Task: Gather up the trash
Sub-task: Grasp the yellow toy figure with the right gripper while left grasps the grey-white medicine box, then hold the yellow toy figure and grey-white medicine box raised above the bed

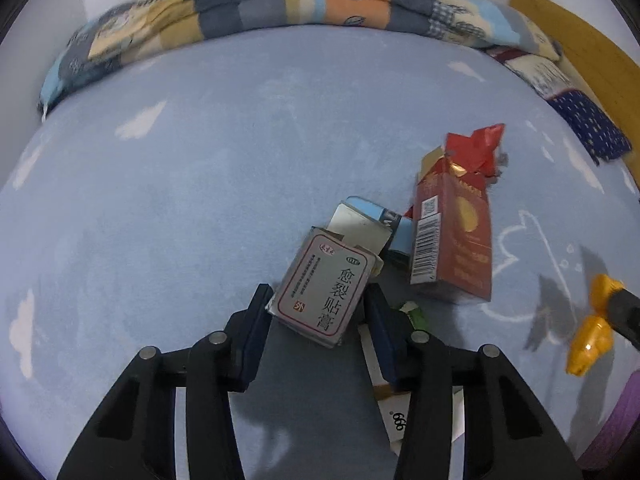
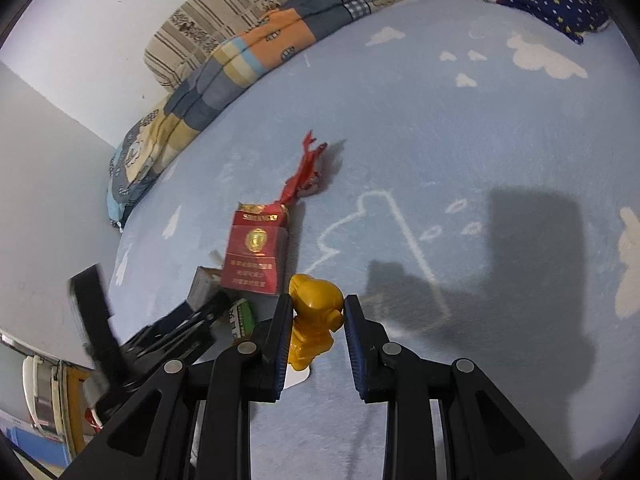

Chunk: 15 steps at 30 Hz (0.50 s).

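My left gripper (image 1: 318, 300) has its jaws closed against one grey medicine box (image 1: 320, 286), and my right gripper (image 2: 316, 312) holds one yellow toy figure (image 2: 314, 318) between barely parted jaws. Just past them on the blue bedsheet (image 1: 200, 160) lie one red cigarette pack (image 1: 452, 240), one blue-white box (image 1: 372, 224) and a torn red wrapper (image 2: 306, 168). A folded patchwork quilt (image 1: 280, 0) lines the far edge.

Blue cloud-print bed (image 1: 180, 200): red carton (image 1: 452, 240), folded quilt (image 1: 280, 0) (far edge).
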Motion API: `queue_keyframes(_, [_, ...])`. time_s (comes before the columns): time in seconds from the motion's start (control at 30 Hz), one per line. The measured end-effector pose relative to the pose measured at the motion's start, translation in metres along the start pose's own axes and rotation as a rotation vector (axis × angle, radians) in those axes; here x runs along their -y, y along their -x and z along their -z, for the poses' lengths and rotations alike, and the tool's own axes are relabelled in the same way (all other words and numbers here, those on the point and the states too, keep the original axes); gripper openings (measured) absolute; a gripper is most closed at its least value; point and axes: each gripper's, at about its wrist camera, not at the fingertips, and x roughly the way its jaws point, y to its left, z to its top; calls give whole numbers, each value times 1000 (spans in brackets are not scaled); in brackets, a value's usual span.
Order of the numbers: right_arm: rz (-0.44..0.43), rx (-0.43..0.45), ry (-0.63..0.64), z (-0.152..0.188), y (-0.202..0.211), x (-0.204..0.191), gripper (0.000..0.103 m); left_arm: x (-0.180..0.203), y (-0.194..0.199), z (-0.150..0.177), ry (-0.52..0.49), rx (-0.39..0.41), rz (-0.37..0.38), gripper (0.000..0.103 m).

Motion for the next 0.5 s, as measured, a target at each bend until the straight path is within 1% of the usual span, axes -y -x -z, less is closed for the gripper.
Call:
queue_keyframes(0.1, [-2, 16, 29, 1, 7, -5, 27, -2, 6, 0, 20, 8, 3, 45])
queue_keyframes(0.2, [-6, 30, 47, 0, 11, -10, 27, -8, 23, 2, 45, 37, -1, 44])
queue_keyframes(0.3, [-25, 46, 56, -2, 20, -14, 27, -11, 51, 6, 49, 89, -25, 44])
queue_keyframes(0.4, [-57, 72, 79, -3, 34, -23, 27, -4, 86, 12, 41, 147, -45, 45])
queue_keyframes(0.5, [-76, 107, 130, 1, 51, -36, 27, 6, 120, 24, 36, 198, -32, 45])
